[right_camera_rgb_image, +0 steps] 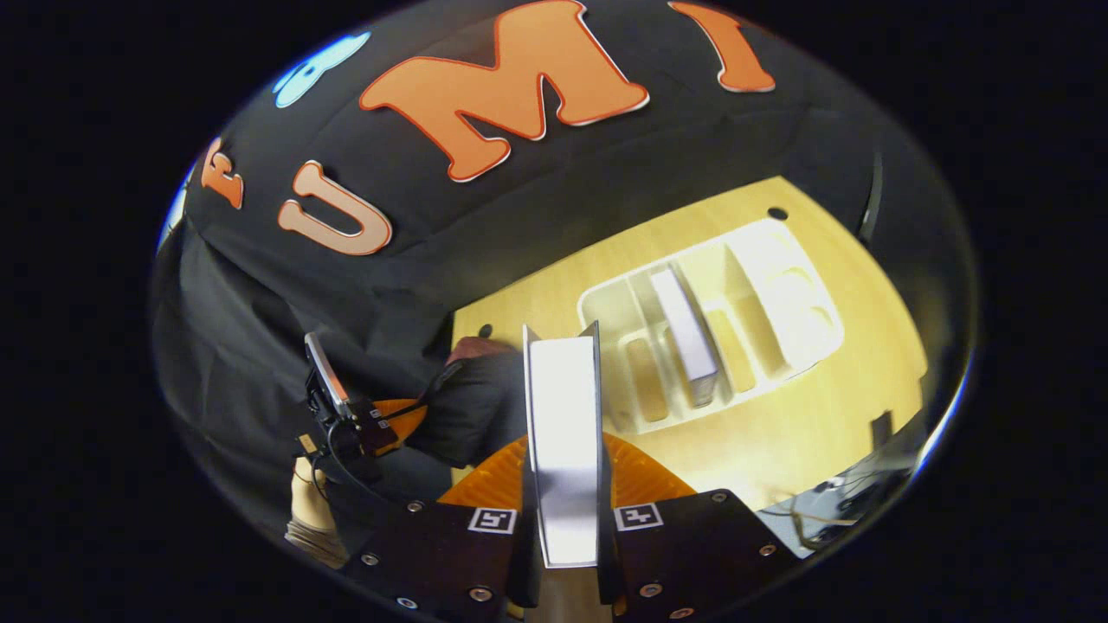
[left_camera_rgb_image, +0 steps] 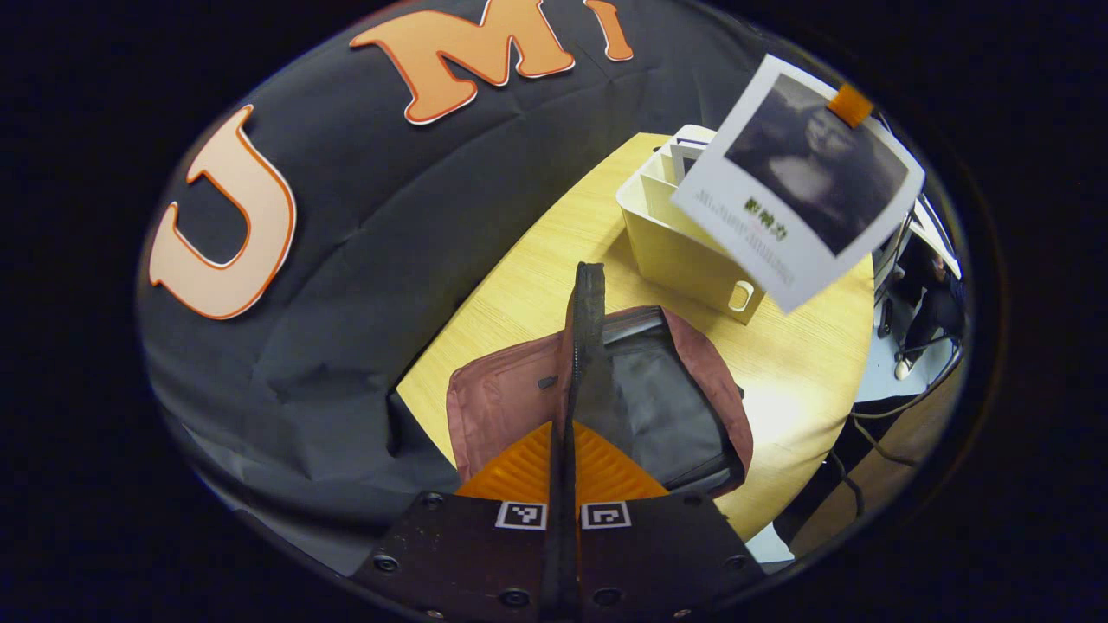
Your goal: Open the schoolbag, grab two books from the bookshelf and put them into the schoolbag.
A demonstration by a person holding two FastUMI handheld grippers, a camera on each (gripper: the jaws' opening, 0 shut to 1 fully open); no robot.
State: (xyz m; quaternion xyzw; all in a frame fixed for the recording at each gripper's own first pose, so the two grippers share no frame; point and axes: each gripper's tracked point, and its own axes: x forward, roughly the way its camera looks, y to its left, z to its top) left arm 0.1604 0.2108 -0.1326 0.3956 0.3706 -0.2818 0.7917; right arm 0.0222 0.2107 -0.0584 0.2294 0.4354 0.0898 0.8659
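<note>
Left gripper: your fingers are pinched together on the bag's black strap, which runs straight up from between them.
Bag: it lies on the table just ahead of your left gripper, mouth open, grey lining showing to the right of the strap.
Right gripper: your fingers are clamped on a book, one on each cover, its page edge facing the camera and standing upright between them.
Same book, left gripper view: it hangs in the air at upper right, above the shelf, well apart from the bag.
Shelf: a pale divided box on the table, ahead and to the right of your right gripper; one more book stands in a middle slot.
Bag, right gripper view: it is left of the held book, with your left gripper beside it and your hand below.
</note>
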